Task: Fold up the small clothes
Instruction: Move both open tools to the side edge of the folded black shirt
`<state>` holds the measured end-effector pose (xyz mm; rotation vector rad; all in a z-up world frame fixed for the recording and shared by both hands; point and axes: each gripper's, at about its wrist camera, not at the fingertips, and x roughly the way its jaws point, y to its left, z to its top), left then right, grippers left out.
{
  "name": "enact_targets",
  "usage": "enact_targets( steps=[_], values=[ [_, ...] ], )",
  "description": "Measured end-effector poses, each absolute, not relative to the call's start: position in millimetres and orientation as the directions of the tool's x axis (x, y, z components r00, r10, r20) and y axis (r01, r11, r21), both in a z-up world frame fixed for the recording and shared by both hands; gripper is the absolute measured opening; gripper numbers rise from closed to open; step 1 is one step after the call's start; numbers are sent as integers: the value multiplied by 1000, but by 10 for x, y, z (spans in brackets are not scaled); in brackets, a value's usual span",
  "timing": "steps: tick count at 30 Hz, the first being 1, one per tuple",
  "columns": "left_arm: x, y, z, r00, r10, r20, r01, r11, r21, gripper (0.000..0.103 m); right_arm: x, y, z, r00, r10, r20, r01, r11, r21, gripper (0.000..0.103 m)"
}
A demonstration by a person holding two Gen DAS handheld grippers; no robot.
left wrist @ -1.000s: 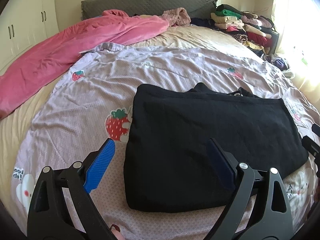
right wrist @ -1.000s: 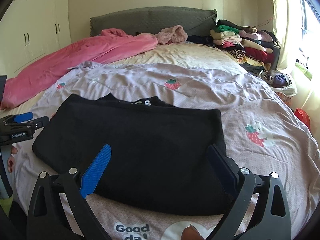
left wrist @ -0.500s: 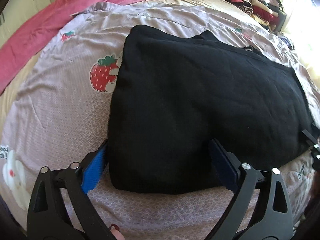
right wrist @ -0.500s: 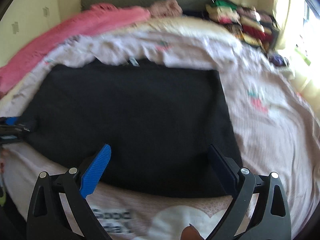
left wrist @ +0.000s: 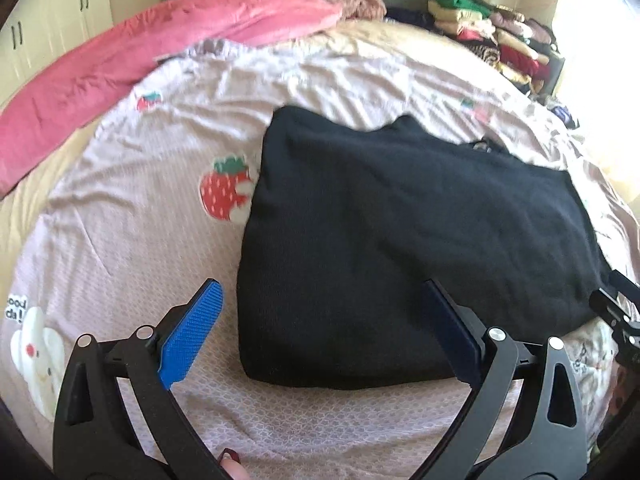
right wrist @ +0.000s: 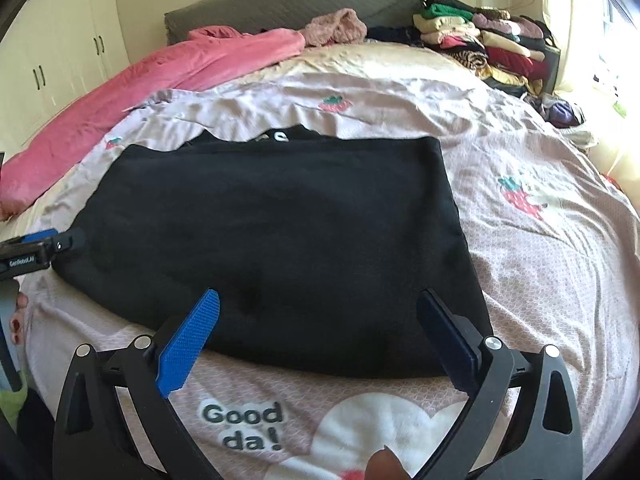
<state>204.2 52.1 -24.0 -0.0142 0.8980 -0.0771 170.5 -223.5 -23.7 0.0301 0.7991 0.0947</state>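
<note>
A black garment (left wrist: 400, 220) (right wrist: 280, 220) lies folded into a flat rectangle on the lilac strawberry-print sheet (left wrist: 120, 220) (right wrist: 560, 260). A bit of white print shows at its far edge. My left gripper (left wrist: 320, 286) is open wide just above the garment's near left corner. Its blue pad (left wrist: 192, 332) hangs over bare sheet and the other finger over black cloth. My right gripper (right wrist: 318, 296) is also open wide above the near right part of the garment, holding nothing. Each gripper shows at the edge of the other's view: left gripper (right wrist: 40, 248), right gripper (left wrist: 616, 312).
A pink blanket (left wrist: 140, 52) (right wrist: 160, 80) lies along the far left of the bed. A stack of folded clothes (left wrist: 492, 36) (right wrist: 480, 36) is at the far right by the grey headboard (right wrist: 300, 0). White wardrobe doors (right wrist: 60, 60) stand to the left.
Half a second ago both grippers were tipped down close over the garment's near edge. They have since drawn back from it, still open. The garment lies as before.
</note>
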Motion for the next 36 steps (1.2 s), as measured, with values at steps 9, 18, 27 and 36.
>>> enact_targets(
  steps=[9, 18, 27, 36],
  values=[
    [1961, 658, -29, 693, -57, -719, 25, 998, -55, 93, 1609, -1930, 12, 726, 148, -671, -160, 986, 45, 98],
    [1951, 823, 54, 726, -7, -688, -23, 999, -34, 93, 1578, -1505, 95, 725, 194, -661, -256, 967, 2, 98],
    [2009, 1011, 68, 729, 18, -685, -62, 997, -39, 93, 1611, -1000, 18, 686, 240, -687, -372, 927, -47, 98],
    [2080, 1252, 46, 717, 42, -695, -120, 991, -65, 93, 1695, -544, -157, 653, 258, -712, -460, 882, -102, 98]
  ],
)
